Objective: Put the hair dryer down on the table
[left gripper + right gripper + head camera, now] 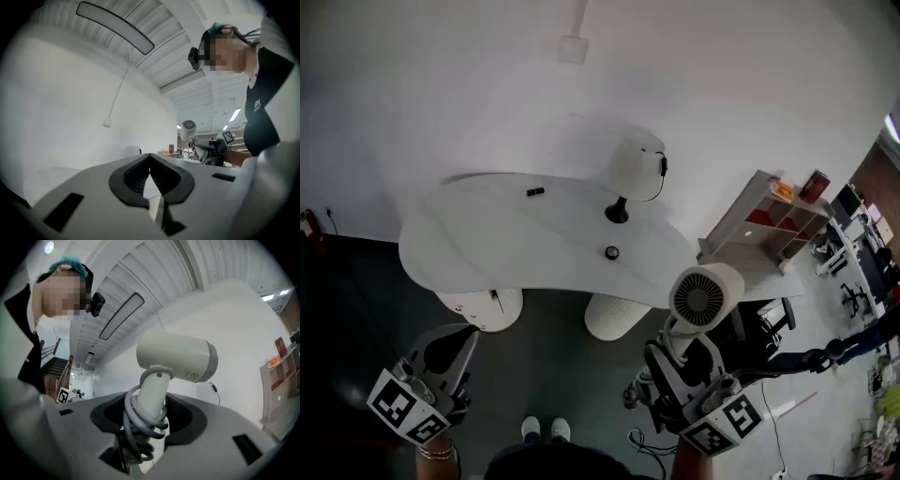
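A white hair dryer (705, 295) stands upright in my right gripper (677, 345), low at the right of the head view, off the table's near right edge. In the right gripper view the hair dryer (178, 357) has its grey cord wound round the handle. My right gripper (150, 416) is shut on that handle. The white oval table (516, 234) lies ahead at centre. My left gripper (455, 349) hangs at the lower left, over the dark floor. In the left gripper view, my left gripper (150, 157) has its tips together and nothing between them.
On the table are a small black item (534, 192), a round dark object (611, 252) and a white rounded object (636, 169) on a black base. A pale shelf unit (769, 220) and a dark chair (769, 328) stand at the right. The person's shoes (546, 429) show below.
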The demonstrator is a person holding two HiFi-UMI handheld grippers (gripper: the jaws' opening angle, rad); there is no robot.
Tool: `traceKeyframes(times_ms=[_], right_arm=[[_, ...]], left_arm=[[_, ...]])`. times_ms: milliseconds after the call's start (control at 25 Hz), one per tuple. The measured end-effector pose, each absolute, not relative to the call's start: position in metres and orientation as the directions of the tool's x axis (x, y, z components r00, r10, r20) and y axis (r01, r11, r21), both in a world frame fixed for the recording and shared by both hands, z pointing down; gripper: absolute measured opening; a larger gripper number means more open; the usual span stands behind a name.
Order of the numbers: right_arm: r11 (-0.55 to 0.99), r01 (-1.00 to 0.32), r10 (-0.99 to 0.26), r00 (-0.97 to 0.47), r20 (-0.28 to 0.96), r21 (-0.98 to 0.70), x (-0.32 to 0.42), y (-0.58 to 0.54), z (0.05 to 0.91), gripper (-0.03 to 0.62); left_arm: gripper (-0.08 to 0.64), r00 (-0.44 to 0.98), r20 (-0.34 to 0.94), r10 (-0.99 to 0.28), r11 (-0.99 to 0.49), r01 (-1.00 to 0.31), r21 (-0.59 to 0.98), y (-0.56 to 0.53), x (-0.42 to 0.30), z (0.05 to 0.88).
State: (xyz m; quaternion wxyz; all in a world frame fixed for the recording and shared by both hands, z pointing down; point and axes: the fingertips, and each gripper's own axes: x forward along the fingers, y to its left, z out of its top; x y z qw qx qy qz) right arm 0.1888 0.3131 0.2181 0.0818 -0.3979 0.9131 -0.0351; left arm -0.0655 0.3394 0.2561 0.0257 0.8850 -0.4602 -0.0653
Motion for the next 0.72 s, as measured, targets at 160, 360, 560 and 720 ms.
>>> traceKeyframes(times_ms=[160,360,560,720], right_arm=[[0.681,-0.721,-0.733,-0.672,-0.11,-0.133,0.193,0.306,0.219,0.244],[0.673,-0.725,-0.739,-0.666,-0.102,-0.144,0.197,0.303,0.222,0.244],[0.681,-0.709,-0.731,-0.671,-0.122,-0.181,0.197,0.303,0.218,0.244],[0.691,-0.685,-0.72,-0.678,-0.147,-0.23,0.196,0.302,0.212,0.242]], left_arm=[[0.008,0.57,-0.092,-0.817,-0.577,-0.81,0.104,0.337,-0.06,0.256],[0.008,0.56,-0.089,-0.824,-0.567,-0.816,0.111,0.335,-0.061,0.258],[0.009,0.561,-0.087,-0.823,-0.568,-0.815,0.113,0.333,-0.06,0.257],[0.008,0.557,-0.077,-0.827,-0.562,-0.818,0.121,0.329,-0.058,0.26]])
